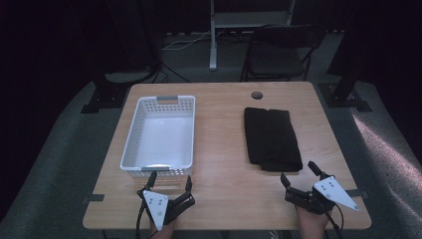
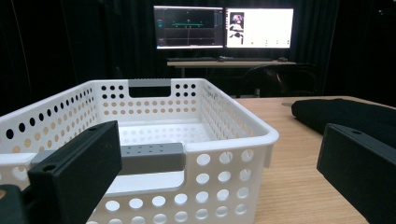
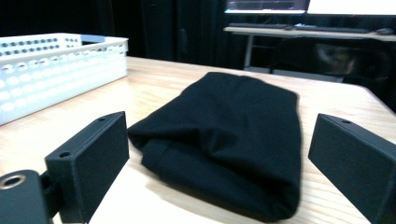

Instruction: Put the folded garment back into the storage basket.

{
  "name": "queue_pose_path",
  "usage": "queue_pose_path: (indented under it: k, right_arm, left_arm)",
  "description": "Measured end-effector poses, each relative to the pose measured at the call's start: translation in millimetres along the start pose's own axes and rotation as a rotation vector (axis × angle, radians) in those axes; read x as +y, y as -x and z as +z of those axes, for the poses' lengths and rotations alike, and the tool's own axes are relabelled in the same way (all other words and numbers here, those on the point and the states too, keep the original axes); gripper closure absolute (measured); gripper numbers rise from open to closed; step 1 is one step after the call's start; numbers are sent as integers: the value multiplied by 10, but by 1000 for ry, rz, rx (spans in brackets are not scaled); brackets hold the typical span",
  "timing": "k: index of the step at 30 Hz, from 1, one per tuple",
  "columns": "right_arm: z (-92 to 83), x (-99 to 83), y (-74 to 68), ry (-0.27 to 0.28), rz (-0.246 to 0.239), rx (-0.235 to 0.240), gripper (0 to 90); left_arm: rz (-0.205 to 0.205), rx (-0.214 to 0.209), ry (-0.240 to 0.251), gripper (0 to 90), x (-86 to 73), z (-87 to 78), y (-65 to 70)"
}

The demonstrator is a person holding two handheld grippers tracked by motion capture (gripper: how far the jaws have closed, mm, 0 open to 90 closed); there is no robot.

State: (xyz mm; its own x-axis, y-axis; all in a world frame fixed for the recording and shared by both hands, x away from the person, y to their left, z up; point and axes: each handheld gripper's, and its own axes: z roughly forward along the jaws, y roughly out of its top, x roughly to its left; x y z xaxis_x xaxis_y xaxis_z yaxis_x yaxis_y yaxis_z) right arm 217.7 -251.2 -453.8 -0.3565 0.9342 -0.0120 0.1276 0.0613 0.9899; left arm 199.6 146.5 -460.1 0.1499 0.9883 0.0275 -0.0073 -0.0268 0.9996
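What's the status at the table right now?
Left tool open, in front of the white basket. Right tool open, nothing held, just short of the folded black cloth. Nothing between tool and cloth.

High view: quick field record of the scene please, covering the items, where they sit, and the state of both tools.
surface: wooden table
basket: white perforated plastic basket, left half of the table, empty, grey handle on each short end
cloth: folded black cloth, right half of the table, lying flat, apart from the basket
left tool: open, at the near edge just in front of the basket, holding nothing
right tool: open, jaws wide, just short of the cloth's near edge, not touching it
background: folding chair beyond the table; two lit monitors in the left gripper view
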Motion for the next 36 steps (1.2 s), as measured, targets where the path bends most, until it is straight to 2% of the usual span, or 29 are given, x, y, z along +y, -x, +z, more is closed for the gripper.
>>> queue_pose_path:
  k: [9, 14, 16, 26, 36]
  right_arm:
    - [9, -9, 10, -14, 8, 10, 45]
    - [40, -7, -2, -42, 3, 22, 46]
    - [51, -1, -5, -59, 15, 31, 46]
    - [36, 6, -22, -47, 4, 12, 47]
    - [-23, 44, 49, -22, 49, 8, 46]
  left_arm:
    - [1, -5, 3, 8, -1, -5, -2]
    - [0, -8, 7, 8, -3, -8, -5]
    - [0, -8, 7, 8, -3, -9, -6]
    - [0, -4, 5, 8, -2, -7, -4]
    - [-1, -3, 9, 7, -3, -9, -4]
